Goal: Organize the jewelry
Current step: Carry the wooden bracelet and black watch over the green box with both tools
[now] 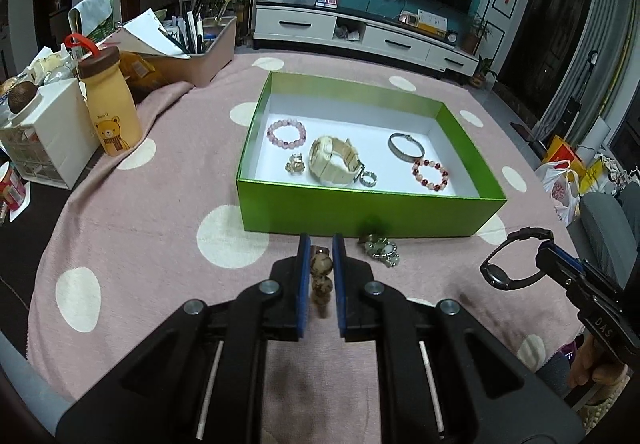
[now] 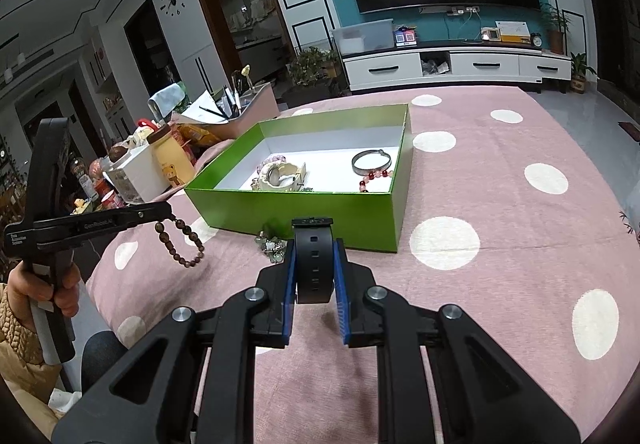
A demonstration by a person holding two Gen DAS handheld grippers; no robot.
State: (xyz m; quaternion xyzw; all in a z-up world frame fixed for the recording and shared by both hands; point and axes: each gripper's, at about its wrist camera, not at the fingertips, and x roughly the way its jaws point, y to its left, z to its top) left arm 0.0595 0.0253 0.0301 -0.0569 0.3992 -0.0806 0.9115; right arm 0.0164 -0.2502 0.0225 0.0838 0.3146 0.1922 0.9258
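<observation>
My left gripper (image 1: pixel 321 244) is shut on a brown bead bracelet (image 1: pixel 321 278), held above the pink spotted cloth; in the right wrist view the brown bead bracelet (image 2: pixel 182 240) dangles from that gripper (image 2: pixel 166 213). My right gripper (image 2: pixel 314 246) is shut on the strap of a black watch (image 2: pixel 313 264), which also shows as the black watch (image 1: pixel 510 264) at the right of the left wrist view. A green box (image 1: pixel 360 208) ahead holds a cream watch (image 1: pixel 334 160), a pink bead bracelet (image 1: pixel 286 133), a metal bangle (image 1: pixel 406 147), a red-and-white bracelet (image 1: pixel 430 175) and small rings. A silver trinket (image 1: pixel 381 249) lies on the cloth before the box.
A yellow bear bottle (image 1: pixel 110 104), a white drawer unit (image 1: pixel 40 136) and a pink bin of pens (image 1: pixel 200 48) crowd the table's left. A TV stand (image 1: pixel 360 32) is beyond. A person's hand (image 2: pixel 60 284) grips the left tool.
</observation>
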